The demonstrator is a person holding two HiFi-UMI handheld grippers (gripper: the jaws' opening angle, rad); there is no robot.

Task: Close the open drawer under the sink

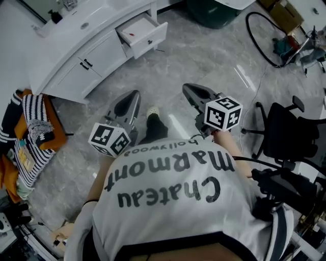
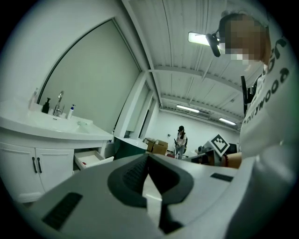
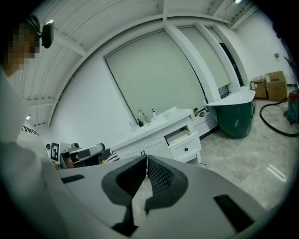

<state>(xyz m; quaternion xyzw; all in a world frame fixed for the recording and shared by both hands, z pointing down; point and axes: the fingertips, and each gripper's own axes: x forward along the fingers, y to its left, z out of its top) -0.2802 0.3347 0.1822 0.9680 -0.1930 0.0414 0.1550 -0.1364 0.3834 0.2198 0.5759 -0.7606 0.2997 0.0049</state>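
Note:
A white vanity cabinet (image 1: pixel 86 61) with a sink stands at the upper left of the head view. Its drawer (image 1: pixel 144 34) at the right end is pulled open, with a small red item inside. My left gripper (image 1: pixel 133 96) is shut and empty, held over the floor well short of the cabinet. My right gripper (image 1: pixel 187 89) is also shut and empty, level with it to the right. The open drawer (image 2: pixel 91 159) shows left of the tips in the left gripper view, and the drawer (image 3: pixel 185 142) lies ahead in the right gripper view.
A dark green tub (image 1: pixel 213 11) stands right of the vanity. Cables and boxes (image 1: pixel 285 30) lie at the far right, a black chair (image 1: pixel 285 130) close on my right. Striped clothing and clutter (image 1: pixel 28 137) sit at the left. Another person (image 2: pixel 180 140) stands far off.

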